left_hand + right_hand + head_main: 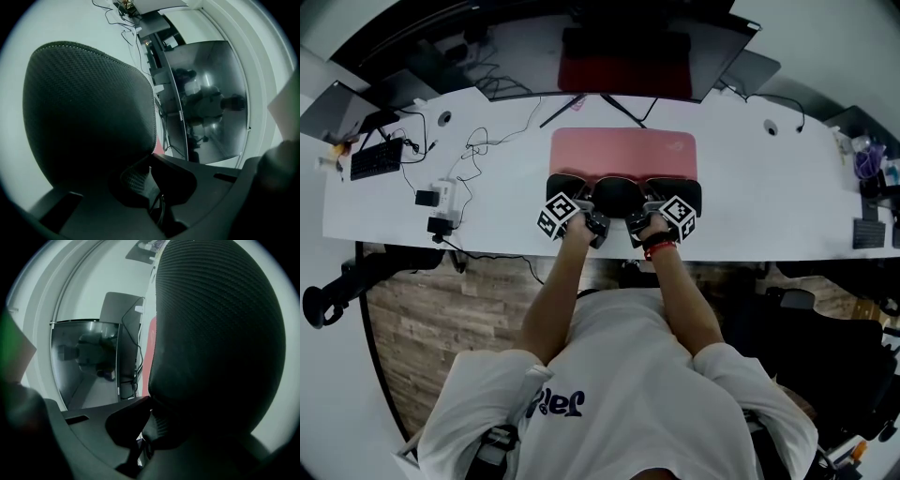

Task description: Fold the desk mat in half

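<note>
The desk mat (623, 150) lies pink side up on the white desk (769, 206), in front of the monitor. Its near edge is lifted and curled back, showing the black textured underside (619, 192). My left gripper (584, 210) is shut on the near-left part of that edge, and my right gripper (649, 210) is shut on the near-right part. In the left gripper view the black underside (89, 112) fills the left side, pinched in the left gripper (151, 161). In the right gripper view the underside (220, 343) bulges at right, pinched in the right gripper (149, 401), with a pink strip (151, 348) beside it.
A dark monitor (628, 56) on a stand rises behind the mat. A black keyboard (375, 159), cables (473, 141) and a small white device (441, 197) lie on the desk's left part. Small items (867, 159) crowd the right end. The desk's front edge runs just under my hands.
</note>
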The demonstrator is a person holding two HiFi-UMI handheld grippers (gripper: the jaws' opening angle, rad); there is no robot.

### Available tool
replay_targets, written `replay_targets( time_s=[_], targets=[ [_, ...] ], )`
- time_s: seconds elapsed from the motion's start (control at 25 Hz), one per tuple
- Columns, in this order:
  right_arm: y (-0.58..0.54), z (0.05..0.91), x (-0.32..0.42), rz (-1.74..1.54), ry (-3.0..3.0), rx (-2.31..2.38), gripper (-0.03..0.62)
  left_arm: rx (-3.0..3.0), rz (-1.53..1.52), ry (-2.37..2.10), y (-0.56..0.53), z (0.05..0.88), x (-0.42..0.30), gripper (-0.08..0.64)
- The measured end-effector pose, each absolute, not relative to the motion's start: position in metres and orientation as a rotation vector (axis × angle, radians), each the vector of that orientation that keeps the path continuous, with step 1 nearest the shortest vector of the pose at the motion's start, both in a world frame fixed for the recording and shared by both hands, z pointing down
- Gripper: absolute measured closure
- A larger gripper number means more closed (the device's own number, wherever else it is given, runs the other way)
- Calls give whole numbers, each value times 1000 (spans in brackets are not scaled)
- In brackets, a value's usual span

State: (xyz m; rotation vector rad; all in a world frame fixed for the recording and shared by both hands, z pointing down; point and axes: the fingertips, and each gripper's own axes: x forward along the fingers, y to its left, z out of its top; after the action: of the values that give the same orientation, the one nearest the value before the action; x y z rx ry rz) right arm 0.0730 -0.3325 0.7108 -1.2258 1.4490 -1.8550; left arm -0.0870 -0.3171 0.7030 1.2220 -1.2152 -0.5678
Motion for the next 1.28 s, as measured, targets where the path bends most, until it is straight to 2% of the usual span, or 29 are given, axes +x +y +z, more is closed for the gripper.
replay_targets(
  time_s=[1.28],
  targets=[
    [-388,712,69,-1851,1437,-1215,563,1216,-586,-1199,-373,701,-92,528]
  ],
)
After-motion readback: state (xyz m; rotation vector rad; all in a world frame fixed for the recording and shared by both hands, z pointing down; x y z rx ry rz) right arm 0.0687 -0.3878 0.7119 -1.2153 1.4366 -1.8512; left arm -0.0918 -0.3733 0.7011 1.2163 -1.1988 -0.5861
